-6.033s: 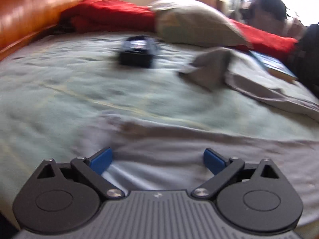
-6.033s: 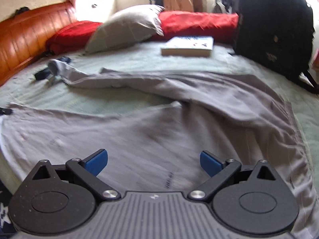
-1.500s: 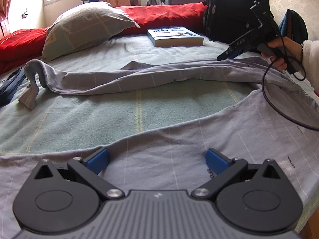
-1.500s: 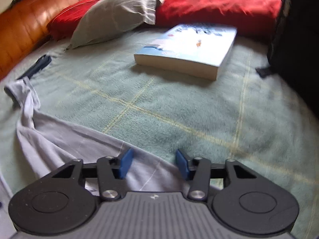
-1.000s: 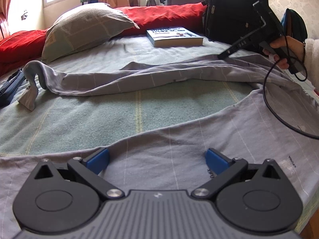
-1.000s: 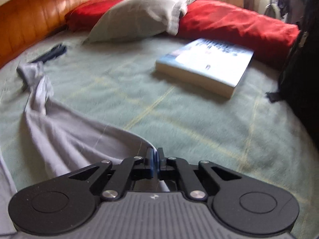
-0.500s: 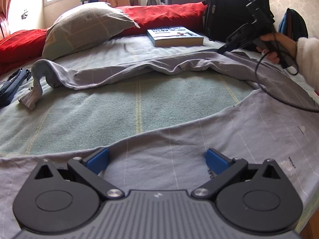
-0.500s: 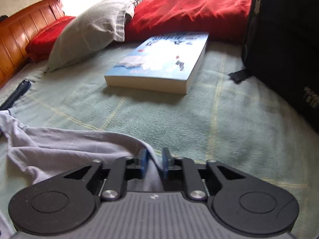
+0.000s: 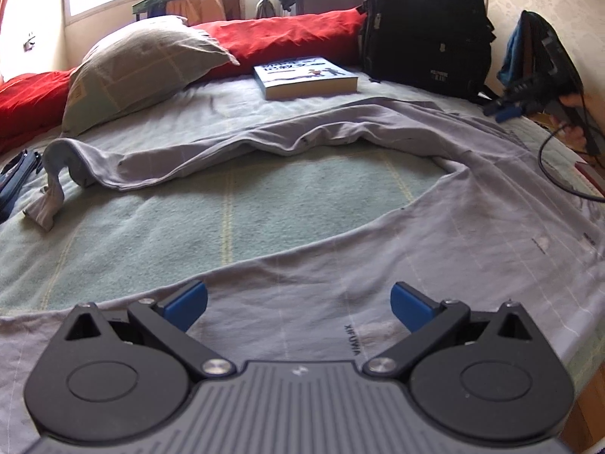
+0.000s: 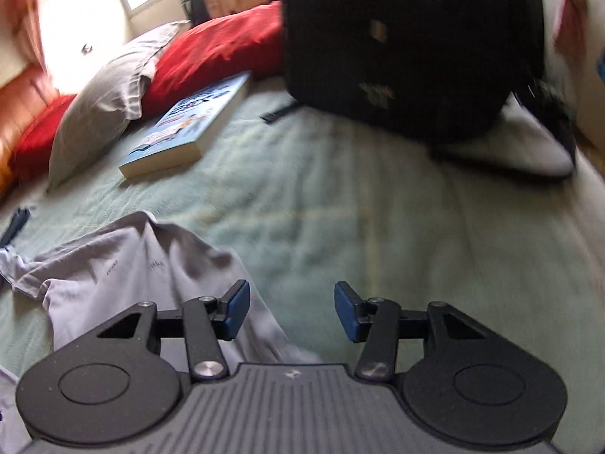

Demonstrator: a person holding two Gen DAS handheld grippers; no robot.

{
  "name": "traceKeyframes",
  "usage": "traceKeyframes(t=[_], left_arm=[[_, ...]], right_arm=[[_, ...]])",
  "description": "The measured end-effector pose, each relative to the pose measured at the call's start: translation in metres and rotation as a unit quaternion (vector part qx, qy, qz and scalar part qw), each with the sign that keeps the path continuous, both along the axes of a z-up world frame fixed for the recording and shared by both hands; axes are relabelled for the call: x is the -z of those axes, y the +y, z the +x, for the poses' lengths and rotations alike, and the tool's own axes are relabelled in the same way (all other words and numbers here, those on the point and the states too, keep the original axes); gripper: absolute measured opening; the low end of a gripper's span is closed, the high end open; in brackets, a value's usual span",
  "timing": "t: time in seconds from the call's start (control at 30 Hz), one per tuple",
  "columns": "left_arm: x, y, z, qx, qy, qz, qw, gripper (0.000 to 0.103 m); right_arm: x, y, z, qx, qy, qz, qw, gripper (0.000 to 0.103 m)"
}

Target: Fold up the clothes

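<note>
Both blue-padded grippers hang over a bed with nothing between their fingers. From its own camera, the left gripper (image 9: 298,304) stands spread wide, tilted down over the near part of a grey garment (image 9: 378,265) that lies flat on the green blanket (image 9: 227,204) directly beneath and ahead of the pads, not touching them. Beyond that near cloth, a bare patch of blanket shows, ringed by the garment, whose far part runs as a rumpled band across the bed and ends at the left in a drooping cuff. At the right edge of this view the right gripper (image 9: 506,111) is held in a person's hand (image 9: 571,100), above the bed's edge just beyond the garment's right side, a black cable trailing from it.

The right wrist view is blurred. There the jaws are partly apart and opening, with only blanket in the gap; the garment lies crumpled below and to the left, under the left finger.

Farther off lie a book (image 9: 304,77), a grey pillow (image 9: 140,64), a red bolster (image 9: 287,39) and a black backpack (image 9: 425,26).
</note>
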State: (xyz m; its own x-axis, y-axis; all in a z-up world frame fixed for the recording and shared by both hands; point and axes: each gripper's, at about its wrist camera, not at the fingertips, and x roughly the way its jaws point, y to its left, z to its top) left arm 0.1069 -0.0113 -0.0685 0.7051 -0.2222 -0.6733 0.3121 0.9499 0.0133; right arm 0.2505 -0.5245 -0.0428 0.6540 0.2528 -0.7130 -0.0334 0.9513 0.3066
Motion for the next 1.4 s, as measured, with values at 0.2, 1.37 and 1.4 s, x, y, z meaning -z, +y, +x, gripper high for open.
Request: traceKeyframes(t=[0.2,1.37,1.4], left_arm=[[0.001,-0.005,0.001,0.001,0.006,0.005,1.0000,0.102],[-0.003,-0.004,-0.010,0.002,0.006,0.001,1.0000,0.102],[-0.004,-0.003,-0.011,0.001,0.005,0.000,1.0000,0.102]], right_arm=[[0.022,0.021,-0.011,-0.004,-0.022,-0.003,1.000,0.053],[0.002,0.068,-0.026,0.052,0.055,-0.019,0.997,0.058],[-0.002,0.066,-0.025,0.065,0.061,-0.008,0.996,0.058]])
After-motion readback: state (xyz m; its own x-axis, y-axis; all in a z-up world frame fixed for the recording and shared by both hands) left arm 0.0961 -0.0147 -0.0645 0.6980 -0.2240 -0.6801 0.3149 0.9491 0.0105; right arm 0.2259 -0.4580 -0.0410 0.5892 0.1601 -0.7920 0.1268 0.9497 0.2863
